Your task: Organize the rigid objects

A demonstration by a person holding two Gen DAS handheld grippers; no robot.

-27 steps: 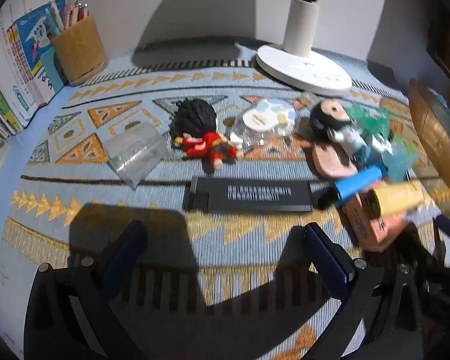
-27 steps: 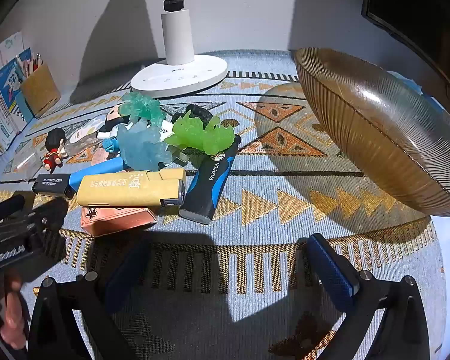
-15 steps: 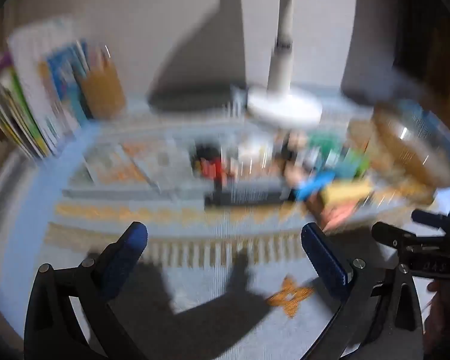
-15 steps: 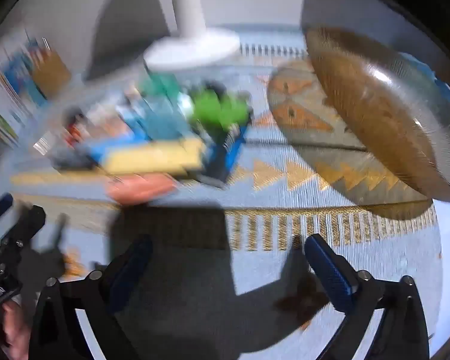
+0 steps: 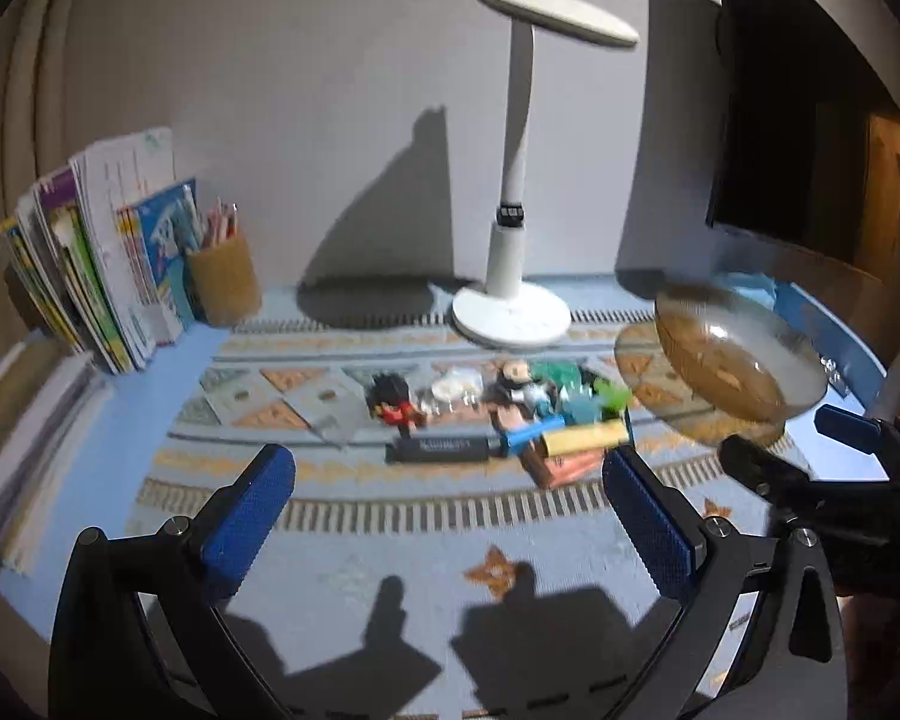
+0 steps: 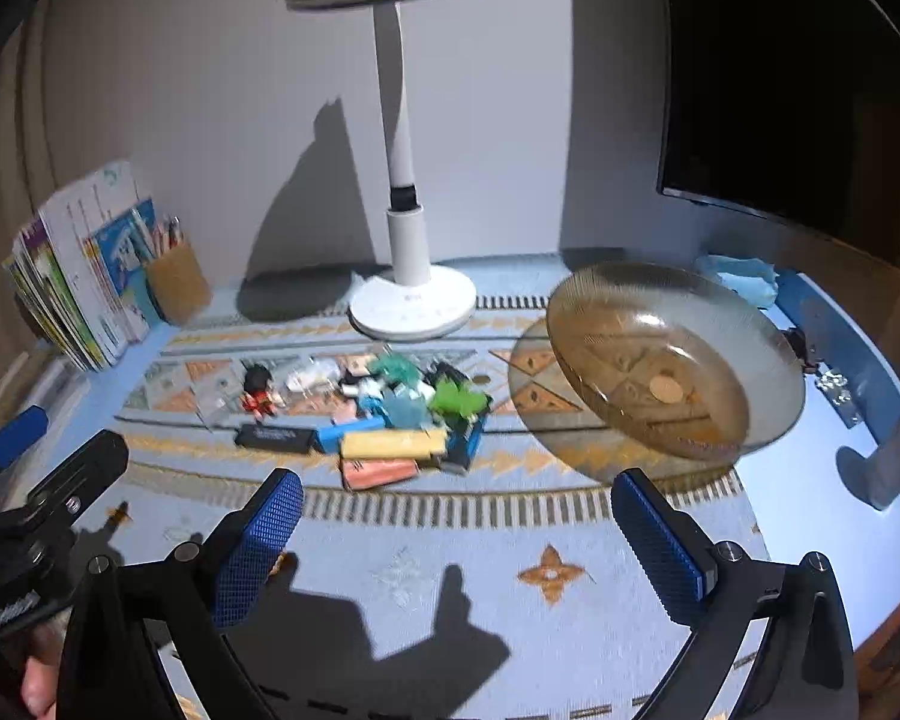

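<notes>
A pile of small rigid items lies mid-mat: a yellow box point(image 6: 390, 444), a pink box point(image 6: 378, 473), a black bar point(image 6: 276, 438), a red-clothed figurine point(image 6: 258, 393), green point(image 6: 459, 399) and teal translucent toys, and a blue-black handled tool point(image 6: 465, 441). To their right stands an amber glass bowl point(image 6: 672, 360), holding only a small round piece. My left gripper point(image 5: 450, 474) hangs open well in front of the pile, nothing between its blue pads. My right gripper point(image 6: 456, 498) is likewise open and empty, back from the pile and the bowl point(image 5: 738, 360).
A white desk lamp point(image 6: 411, 300) stands behind the pile. Books point(image 5: 102, 258) and a wooden pen cup point(image 5: 222, 282) line the back left. A dark monitor point(image 6: 780, 90) fills the back right. The patterned blue mat point(image 6: 420, 570) covers the table; a grey post point(image 6: 894, 456) rises at the right edge.
Both grippers have pulled back and up from the pile, which now looks much smaller and farther off. The lamp head and the monitor have come into view. Nothing was picked up.
</notes>
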